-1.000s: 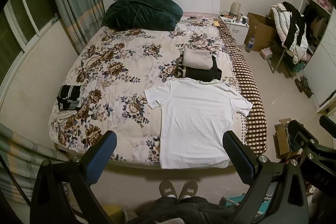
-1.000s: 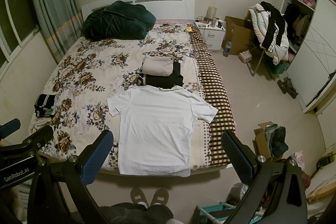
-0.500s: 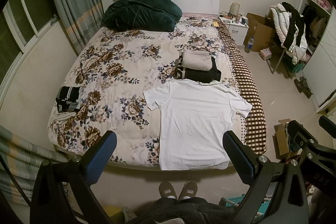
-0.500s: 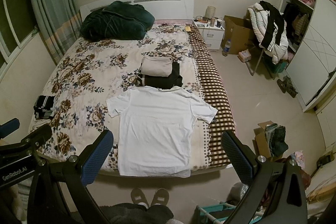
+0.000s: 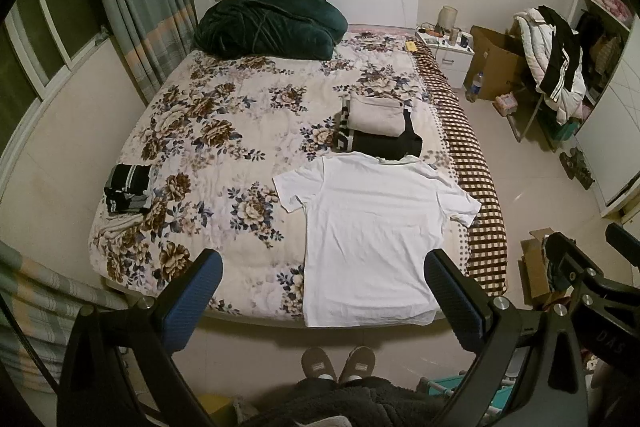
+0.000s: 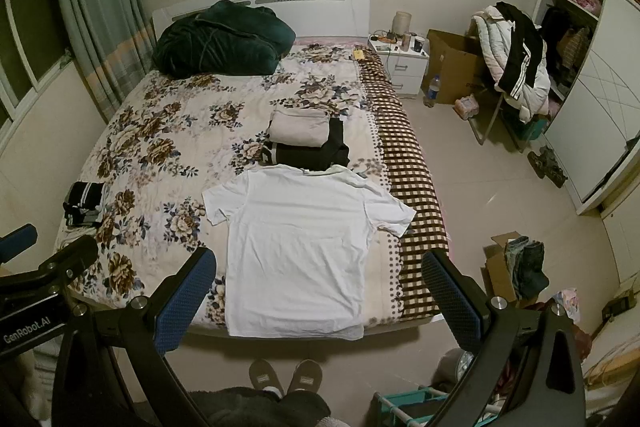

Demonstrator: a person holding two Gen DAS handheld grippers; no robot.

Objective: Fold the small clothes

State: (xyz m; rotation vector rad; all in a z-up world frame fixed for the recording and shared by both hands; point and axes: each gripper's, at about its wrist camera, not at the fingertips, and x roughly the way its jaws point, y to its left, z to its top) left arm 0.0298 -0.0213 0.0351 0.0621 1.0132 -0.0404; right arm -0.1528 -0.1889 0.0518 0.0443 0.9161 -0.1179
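A white T-shirt (image 5: 372, 231) lies spread flat, back up, on the near right part of the floral bed (image 5: 224, 131); it also shows in the right wrist view (image 6: 300, 247). Behind its collar sits a stack of folded clothes, beige on black (image 5: 376, 127) (image 6: 304, 139). A small folded black striped garment (image 5: 128, 189) (image 6: 84, 203) lies at the bed's left edge. My left gripper (image 5: 322, 291) and right gripper (image 6: 320, 289) are both open and empty, held high above the foot of the bed, apart from the shirt.
A dark green blanket (image 5: 268, 23) is heaped at the headboard. A checked cover (image 5: 476, 195) runs along the bed's right side. A nightstand (image 6: 404, 63), cardboard boxes (image 6: 452, 71), a chair with jackets (image 6: 516, 67) and a wardrobe stand on the right. My slippered feet (image 5: 340, 367) are on the floor.
Both views have shifted only slightly; the grippers stay open above the bed's foot. Nothing on the bed has moved.
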